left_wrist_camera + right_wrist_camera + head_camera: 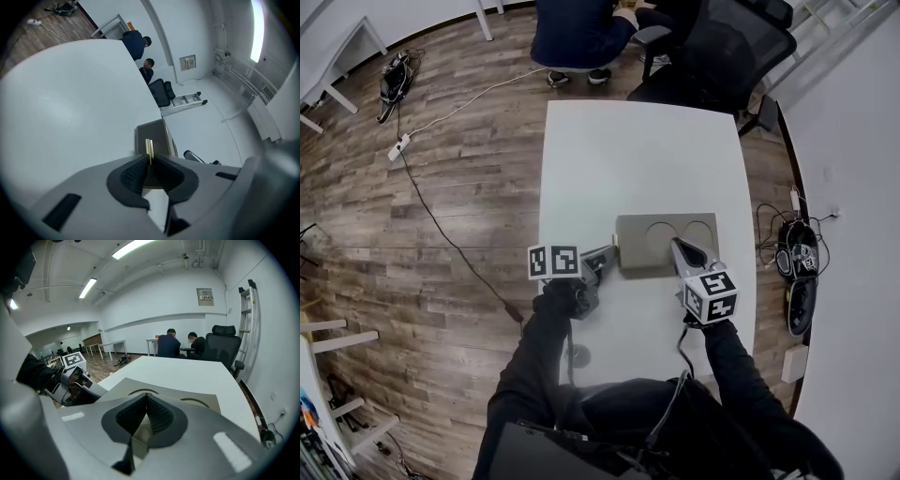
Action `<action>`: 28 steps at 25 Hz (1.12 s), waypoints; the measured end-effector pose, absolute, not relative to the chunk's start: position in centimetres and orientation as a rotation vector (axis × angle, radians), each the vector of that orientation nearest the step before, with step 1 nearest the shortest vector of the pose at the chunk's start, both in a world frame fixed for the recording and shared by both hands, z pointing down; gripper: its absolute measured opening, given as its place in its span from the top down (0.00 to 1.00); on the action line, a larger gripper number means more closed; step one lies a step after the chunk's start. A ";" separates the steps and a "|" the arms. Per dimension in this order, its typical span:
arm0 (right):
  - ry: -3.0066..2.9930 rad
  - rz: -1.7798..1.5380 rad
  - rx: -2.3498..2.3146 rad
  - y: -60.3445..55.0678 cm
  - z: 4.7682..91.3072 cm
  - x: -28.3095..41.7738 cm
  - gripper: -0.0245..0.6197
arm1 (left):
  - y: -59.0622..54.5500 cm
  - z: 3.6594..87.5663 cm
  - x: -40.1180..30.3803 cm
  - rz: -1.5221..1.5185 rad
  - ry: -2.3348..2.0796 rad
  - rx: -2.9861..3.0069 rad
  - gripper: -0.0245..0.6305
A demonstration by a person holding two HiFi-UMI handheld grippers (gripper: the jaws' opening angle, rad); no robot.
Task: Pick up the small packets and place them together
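Note:
A grey-brown tray (649, 255) with two round hollows lies on the white table (637, 150), just ahead of both grippers. My left gripper (609, 255) sits at the tray's left edge. In the left gripper view it (149, 158) is shut on a thin yellowish small packet (149, 147), held edge-on and sticking out past the pads, with the tray (152, 131) beyond. My right gripper (678, 246) hangs over the tray's near right part. In the right gripper view it (146, 397) is shut, nothing shows between the pads, and the tray (206, 401) lies under it.
Two people (581, 33) sit at the table's far end beside a black office chair (727, 52). A cable with a power strip (398, 148) runs across the wooden floor on the left. Shoes (802, 272) lie on the floor to the right.

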State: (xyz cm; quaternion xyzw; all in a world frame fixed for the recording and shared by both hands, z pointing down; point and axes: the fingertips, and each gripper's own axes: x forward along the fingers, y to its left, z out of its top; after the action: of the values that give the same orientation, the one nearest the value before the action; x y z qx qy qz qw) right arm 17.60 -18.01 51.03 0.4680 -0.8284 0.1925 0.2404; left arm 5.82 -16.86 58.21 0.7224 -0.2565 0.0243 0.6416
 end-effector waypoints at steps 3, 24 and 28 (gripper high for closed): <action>-2.256 0.535 1.264 -17.9 51.5 17.4 0.96 | -17.0 58.3 5.7 0.019 -0.591 1.624 0.91; -2.195 0.564 1.246 -17.4 53.6 17.2 0.96 | -16.8 58.4 3.5 -0.095 -0.622 1.507 0.93; -2.193 0.557 1.246 -17.3 53.6 17.0 0.96 | -16.5 58.3 1.3 -0.113 -0.656 1.493 0.93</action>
State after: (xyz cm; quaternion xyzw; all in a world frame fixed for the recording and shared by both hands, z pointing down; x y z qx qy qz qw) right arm 16.96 -17.32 53.56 0.4637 -0.8162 0.2074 0.2754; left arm 1.27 -16.50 58.31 0.6660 -0.2926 -0.0503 0.6844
